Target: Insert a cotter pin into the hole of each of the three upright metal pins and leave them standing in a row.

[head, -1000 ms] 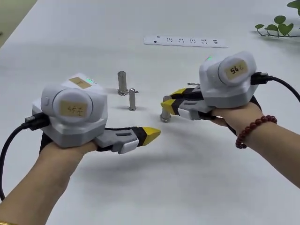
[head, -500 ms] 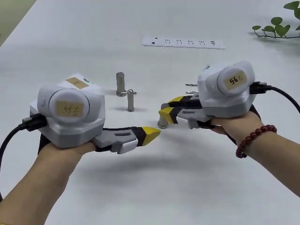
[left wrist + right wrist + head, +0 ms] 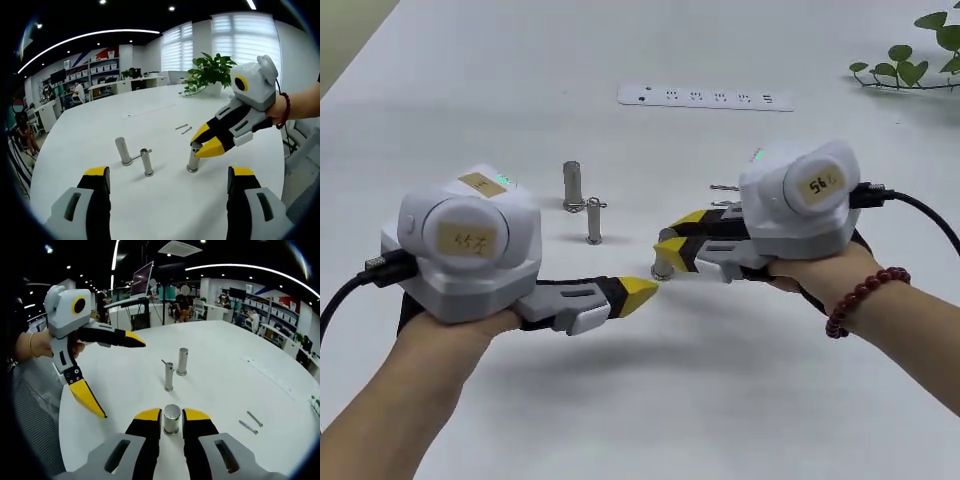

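The right tongs (image 3: 678, 243) were clenched on the grasped pin (image 3: 663, 266). This was an upright metal pin with its foot on the white table (image 3: 720, 380), to the right of the middle pin (image 3: 593, 222) and nearer to the person. In the right gripper view the two yellow tips pressed the grasped pin (image 3: 171, 421) from both sides, near its top.

The middle pin carried a cotter pin (image 3: 593, 204) through its head. The far pin (image 3: 571, 184) stood just behind the middle pin, a little to its left. I could not tell if a cotter pin went through it. Two loose cotter pins (image 3: 723, 195) lay flat, well to the right of the middle pin. A power strip (image 3: 705, 97) lay far behind it.

The left tongs (image 3: 625, 297) were released, the jaws wide apart and holding nothing. They hung in front of the middle pin, with the yellow tip close to the foot of the grasped pin.

Compared with one second before, the grasped pin sat a little nearer to the person, measured from the middle pin. The right tongs were lower, and the gap to the left tongs' tip was smaller. The middle pin and far pin had not moved.
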A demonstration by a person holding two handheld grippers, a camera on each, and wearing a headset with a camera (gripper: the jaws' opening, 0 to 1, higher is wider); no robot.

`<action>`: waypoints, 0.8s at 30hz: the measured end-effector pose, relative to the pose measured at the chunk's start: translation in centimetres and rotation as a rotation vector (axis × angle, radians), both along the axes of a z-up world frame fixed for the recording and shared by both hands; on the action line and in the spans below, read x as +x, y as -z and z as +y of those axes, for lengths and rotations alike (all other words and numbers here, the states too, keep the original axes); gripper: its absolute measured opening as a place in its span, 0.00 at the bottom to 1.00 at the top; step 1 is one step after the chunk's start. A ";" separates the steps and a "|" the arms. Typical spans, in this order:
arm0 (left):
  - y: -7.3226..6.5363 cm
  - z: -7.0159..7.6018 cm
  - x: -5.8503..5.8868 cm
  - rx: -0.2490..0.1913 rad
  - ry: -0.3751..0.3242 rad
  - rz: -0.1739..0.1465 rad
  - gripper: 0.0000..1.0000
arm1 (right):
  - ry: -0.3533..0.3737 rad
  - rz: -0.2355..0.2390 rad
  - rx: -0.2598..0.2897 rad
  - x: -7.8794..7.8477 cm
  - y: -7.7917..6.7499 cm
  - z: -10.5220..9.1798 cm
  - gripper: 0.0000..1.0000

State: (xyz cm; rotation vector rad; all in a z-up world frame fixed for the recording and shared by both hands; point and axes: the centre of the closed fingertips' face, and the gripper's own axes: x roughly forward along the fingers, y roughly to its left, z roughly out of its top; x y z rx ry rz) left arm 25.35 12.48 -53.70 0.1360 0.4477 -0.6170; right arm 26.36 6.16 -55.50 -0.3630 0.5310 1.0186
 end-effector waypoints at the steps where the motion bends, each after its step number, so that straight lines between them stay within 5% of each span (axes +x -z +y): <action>1: 0.0 0.0 0.0 -0.001 0.001 -0.001 0.97 | -0.002 0.001 -0.003 -0.1 0.0 0.0 0.16; 14: -0.2 0.0 0.1 -0.004 -0.005 -0.002 0.98 | -0.018 0.013 -0.045 0.1 -1.3 -2.6 0.20; 24: -0.7 -0.1 0.1 -0.013 -0.007 -0.012 0.97 | -0.032 0.030 -0.163 1.7 -1.3 -5.2 0.21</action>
